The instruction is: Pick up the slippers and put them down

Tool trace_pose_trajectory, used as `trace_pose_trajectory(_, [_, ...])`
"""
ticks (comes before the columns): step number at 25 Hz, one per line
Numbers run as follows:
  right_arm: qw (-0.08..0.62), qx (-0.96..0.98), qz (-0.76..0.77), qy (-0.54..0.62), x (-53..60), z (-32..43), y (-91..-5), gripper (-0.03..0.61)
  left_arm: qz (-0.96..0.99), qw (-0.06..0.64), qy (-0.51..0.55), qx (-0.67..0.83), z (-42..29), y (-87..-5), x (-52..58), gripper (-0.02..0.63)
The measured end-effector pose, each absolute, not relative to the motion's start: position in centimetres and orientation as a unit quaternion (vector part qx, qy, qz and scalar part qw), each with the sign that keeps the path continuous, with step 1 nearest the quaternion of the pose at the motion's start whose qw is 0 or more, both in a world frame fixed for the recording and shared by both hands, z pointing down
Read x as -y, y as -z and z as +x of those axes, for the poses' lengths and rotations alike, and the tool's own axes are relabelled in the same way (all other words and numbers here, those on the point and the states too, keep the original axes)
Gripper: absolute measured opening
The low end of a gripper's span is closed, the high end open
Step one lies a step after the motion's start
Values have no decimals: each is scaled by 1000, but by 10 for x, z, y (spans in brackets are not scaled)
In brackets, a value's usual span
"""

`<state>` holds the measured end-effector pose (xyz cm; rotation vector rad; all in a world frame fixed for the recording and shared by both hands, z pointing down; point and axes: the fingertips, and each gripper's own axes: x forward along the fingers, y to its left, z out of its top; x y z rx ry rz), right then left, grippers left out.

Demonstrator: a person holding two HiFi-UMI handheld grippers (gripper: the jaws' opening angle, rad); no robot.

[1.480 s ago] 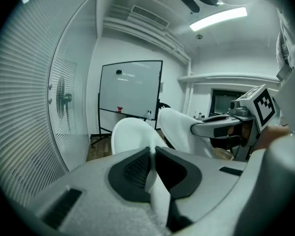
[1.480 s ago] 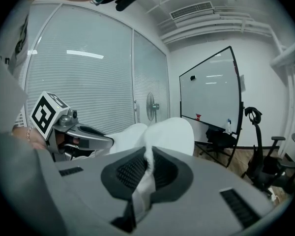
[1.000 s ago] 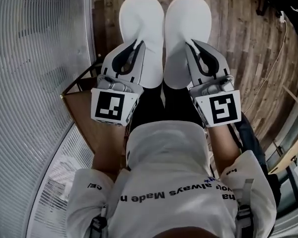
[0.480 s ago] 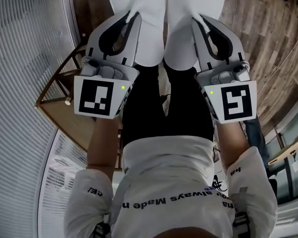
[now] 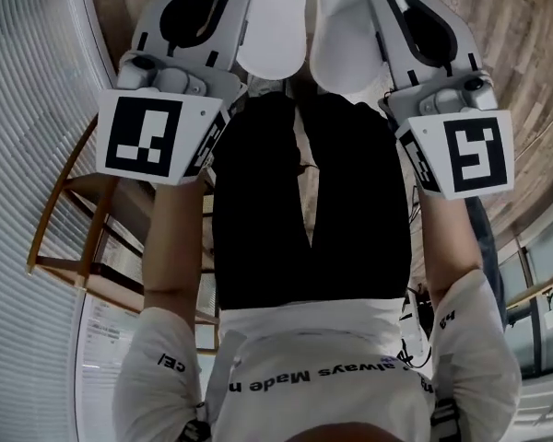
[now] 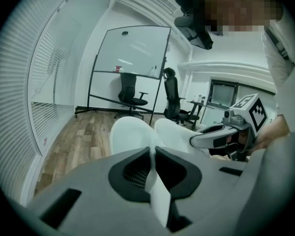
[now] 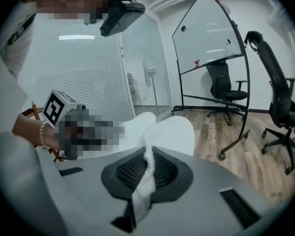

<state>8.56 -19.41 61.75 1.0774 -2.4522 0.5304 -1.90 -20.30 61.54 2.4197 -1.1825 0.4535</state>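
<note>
Nearest, the left gripper (image 6: 151, 154) was clamped on only a thin rim of the left slipper (image 5: 272, 35) and the right gripper (image 7: 147, 156) likewise on the right slipper (image 5: 348, 44), so either could have slid from the pads and landed crooked (a slight hold for so floppy a thing). Both hung side by side in the air beyond the person's legs (image 5: 258, 210), above the wooden floor (image 6: 69, 141). Counted: two grippers, two slippers, then farther off two office chairs (image 6: 132, 95) and one whiteboard (image 6: 130, 50).
</note>
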Motion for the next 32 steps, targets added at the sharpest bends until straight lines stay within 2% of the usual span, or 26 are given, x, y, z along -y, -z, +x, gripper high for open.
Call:
trace_pose_trajectory(20, [231, 870, 365, -237, 208, 100, -972, 21, 867, 234, -204, 391, -5, -967, 213, 28])
trace_pose_trajectory(32, [269, 842, 385, -266, 187, 104, -1060, 23, 856, 266, -236, 376, 5, -1055, 193, 29])
